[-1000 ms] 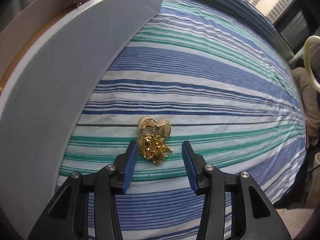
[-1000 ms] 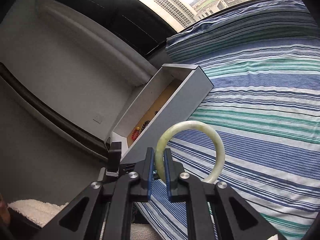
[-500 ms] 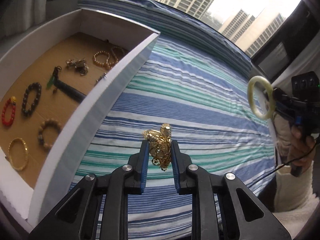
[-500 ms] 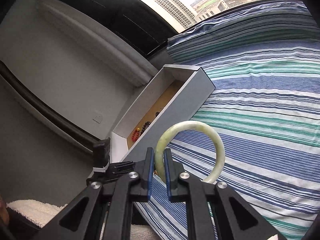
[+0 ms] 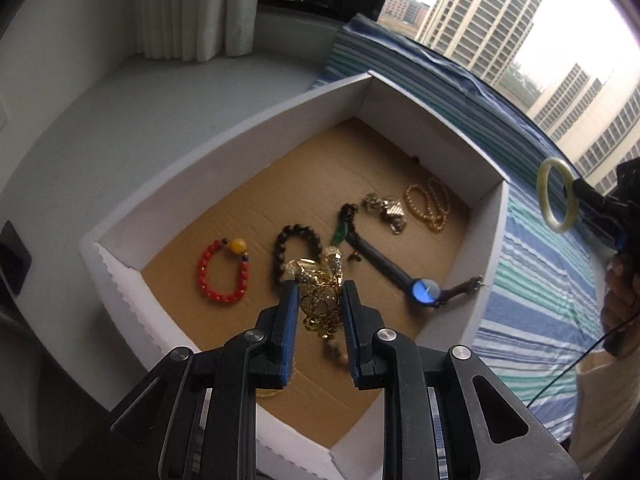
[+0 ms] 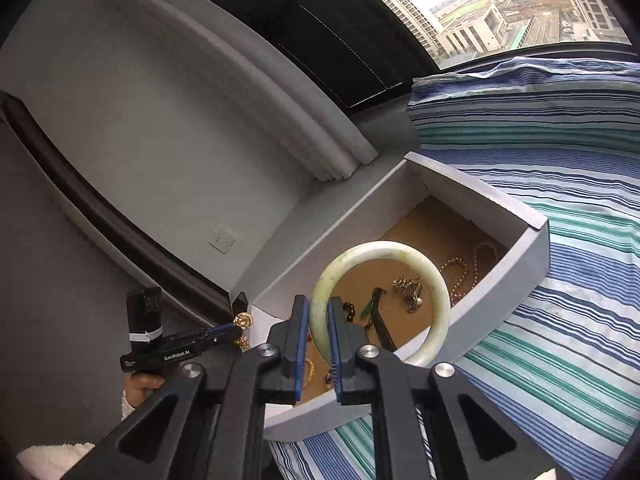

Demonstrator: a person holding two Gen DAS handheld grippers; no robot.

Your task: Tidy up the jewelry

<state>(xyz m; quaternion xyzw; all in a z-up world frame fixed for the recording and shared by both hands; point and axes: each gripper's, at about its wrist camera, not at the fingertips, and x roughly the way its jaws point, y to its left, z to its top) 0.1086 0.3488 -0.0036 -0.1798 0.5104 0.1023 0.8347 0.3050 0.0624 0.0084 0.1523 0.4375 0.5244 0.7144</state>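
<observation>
The left gripper [image 5: 318, 312] is pinching a tangle of gold jewelry [image 5: 320, 296] above the open white box [image 5: 240, 152]; the right gripper [image 6: 318, 340] is clamping a pale green bangle [image 6: 380, 300] near the box's right wall, over the striped bedspread [image 6: 560, 320].

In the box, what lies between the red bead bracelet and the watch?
Left wrist view: between red bead bracelet and watch lies the dark bead bracelet, partly behind the held gold jewelry.
</observation>
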